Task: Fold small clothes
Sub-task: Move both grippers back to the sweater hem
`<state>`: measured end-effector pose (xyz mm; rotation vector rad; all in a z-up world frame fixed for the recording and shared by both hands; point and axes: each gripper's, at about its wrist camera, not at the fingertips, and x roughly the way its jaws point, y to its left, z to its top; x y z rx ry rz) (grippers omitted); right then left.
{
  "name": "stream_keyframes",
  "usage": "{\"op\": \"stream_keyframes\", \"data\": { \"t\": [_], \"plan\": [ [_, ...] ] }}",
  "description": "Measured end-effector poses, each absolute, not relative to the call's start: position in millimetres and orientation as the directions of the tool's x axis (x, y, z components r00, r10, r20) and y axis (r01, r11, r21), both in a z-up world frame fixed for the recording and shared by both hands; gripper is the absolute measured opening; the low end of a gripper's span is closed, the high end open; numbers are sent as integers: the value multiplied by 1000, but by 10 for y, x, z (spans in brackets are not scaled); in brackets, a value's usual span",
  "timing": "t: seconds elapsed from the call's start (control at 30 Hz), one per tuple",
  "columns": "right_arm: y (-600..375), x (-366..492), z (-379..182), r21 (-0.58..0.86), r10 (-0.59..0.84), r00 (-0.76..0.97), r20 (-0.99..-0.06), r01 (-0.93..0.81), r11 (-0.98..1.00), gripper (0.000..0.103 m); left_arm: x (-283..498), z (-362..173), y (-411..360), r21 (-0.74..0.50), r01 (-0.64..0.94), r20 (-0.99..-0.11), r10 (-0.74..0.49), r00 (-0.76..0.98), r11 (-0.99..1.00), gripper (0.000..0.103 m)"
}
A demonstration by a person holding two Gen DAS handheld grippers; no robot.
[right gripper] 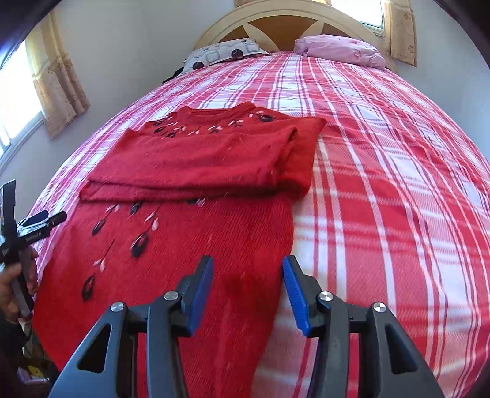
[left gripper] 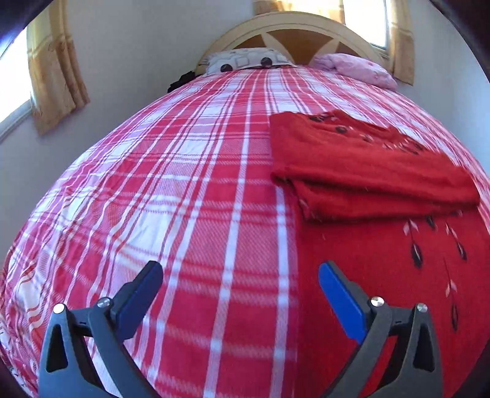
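Lengthwise along the plaid bedspread point(left gripper: 183, 189) lies the red sweater point(right gripper: 190, 232), its collar toward the headboard point(right gripper: 275, 27) and its hem toward the cameras, with both sleeves folded flat across the chest as a crosswise band. White lettering on the black handle of the left tool at the right view's left edge is too small to read, and a hand point(right gripper: 12, 287) grips it there. Both the left gripper point(left gripper: 240, 272), over the sweater's left edge, and the right gripper point(right gripper: 248, 264), over its right edge, hover with jaws parted and nothing between them.
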<state>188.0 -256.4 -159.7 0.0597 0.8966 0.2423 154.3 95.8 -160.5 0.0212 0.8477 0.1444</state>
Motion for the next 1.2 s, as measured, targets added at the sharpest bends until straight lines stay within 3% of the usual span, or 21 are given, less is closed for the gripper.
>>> {"op": "stream_keyframes", "data": {
  "t": [0.23, 1.2],
  "plan": [
    [-2447, 1587, -1629, 148, 237, 608, -758, -193, 970, 48, 1283, -1675, 803, 134, -103, -745, 169, 646, 986, 103],
    [-2435, 640, -1709, 124, 189, 625, -757, -147, 981, 48, 464, -1693, 750, 117, -7, -760, 94, 643, 993, 103]
  ]
}}
